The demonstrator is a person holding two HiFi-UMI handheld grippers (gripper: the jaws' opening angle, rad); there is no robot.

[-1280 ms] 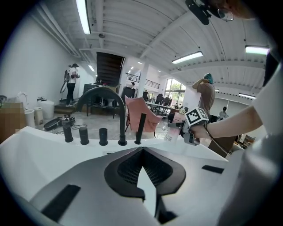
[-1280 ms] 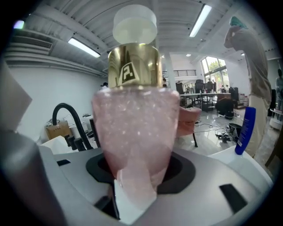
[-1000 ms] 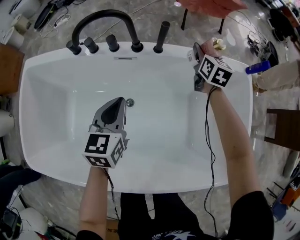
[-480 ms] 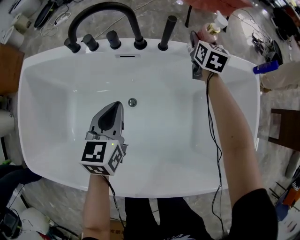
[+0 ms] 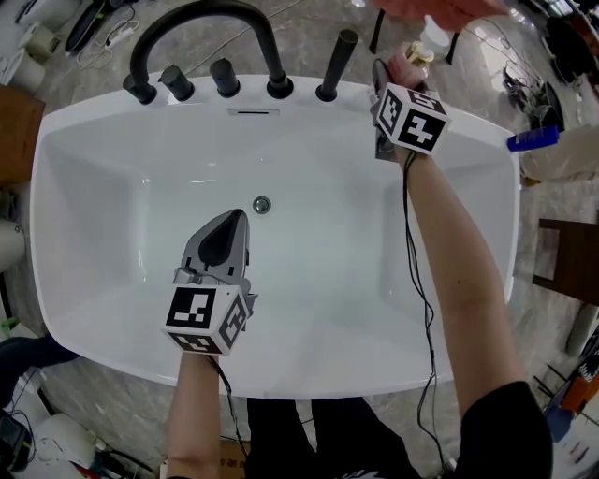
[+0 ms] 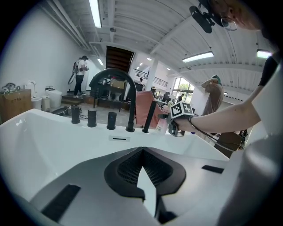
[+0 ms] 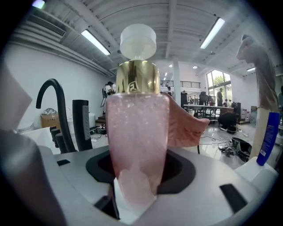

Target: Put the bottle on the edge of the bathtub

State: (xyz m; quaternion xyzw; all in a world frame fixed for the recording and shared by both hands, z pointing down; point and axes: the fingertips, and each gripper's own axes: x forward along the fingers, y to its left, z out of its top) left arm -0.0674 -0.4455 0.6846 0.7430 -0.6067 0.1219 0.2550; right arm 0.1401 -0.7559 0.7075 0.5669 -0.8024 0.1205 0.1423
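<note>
A pink glittery bottle (image 7: 137,132) with a gold collar and a white cap stands upright between the jaws of my right gripper (image 7: 135,187), which is shut on its lower body. In the head view this gripper (image 5: 393,79) holds the bottle (image 5: 416,58) at the far right rim of the white bathtub (image 5: 309,94), just right of the black hand-shower handle (image 5: 337,61). Whether the bottle's base touches the rim is hidden. My left gripper (image 5: 234,217) hovers over the tub's inside near the drain (image 5: 261,204), shut and empty. From the left gripper view (image 6: 141,152) the bottle (image 6: 162,126) shows small at the far rim.
A black arched faucet (image 5: 201,19) and knobs (image 5: 225,75) line the far rim. A pink chair (image 5: 440,9) stands behind the tub. A blue bottle (image 5: 533,138) and wooden furniture (image 5: 562,257) are at the right, with cables on the floor around.
My right gripper has carried the bottle a little left and farther back, closer to the black handle on the far rim. The left gripper has hardly moved.
</note>
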